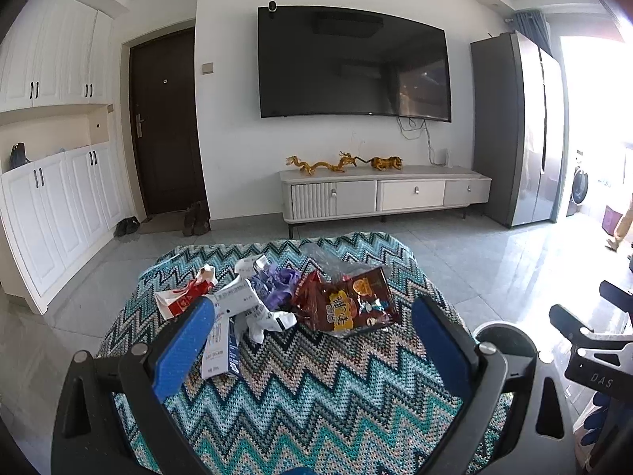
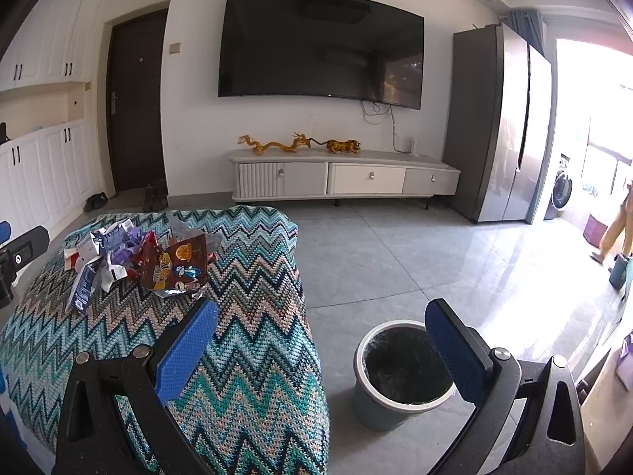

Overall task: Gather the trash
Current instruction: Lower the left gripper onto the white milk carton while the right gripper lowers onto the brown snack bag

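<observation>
A heap of trash lies on a table under a zigzag-patterned cloth (image 1: 300,388): a brown snack bag (image 1: 348,301) (image 2: 174,263), crumpled white paper (image 1: 261,316), a red-and-white wrapper (image 1: 184,297), a purple wrapper (image 1: 279,281) and a white-and-blue carton (image 1: 219,348) (image 2: 83,285). My left gripper (image 1: 312,318) stands open just short of the heap, nothing between its blue pads. My right gripper (image 2: 322,318) is open too, hanging over the table's right edge. A grey bin (image 2: 399,376) (image 1: 504,340) with a dark liner stands on the floor right of the table.
A TV cabinet (image 2: 344,176) with golden figurines stands at the far wall under a large television (image 2: 320,45). A fridge (image 2: 502,126) is at the right, white cupboards (image 1: 59,198) and a dark door (image 1: 166,122) at the left. A person's leg (image 2: 615,229) shows far right on the tiled floor.
</observation>
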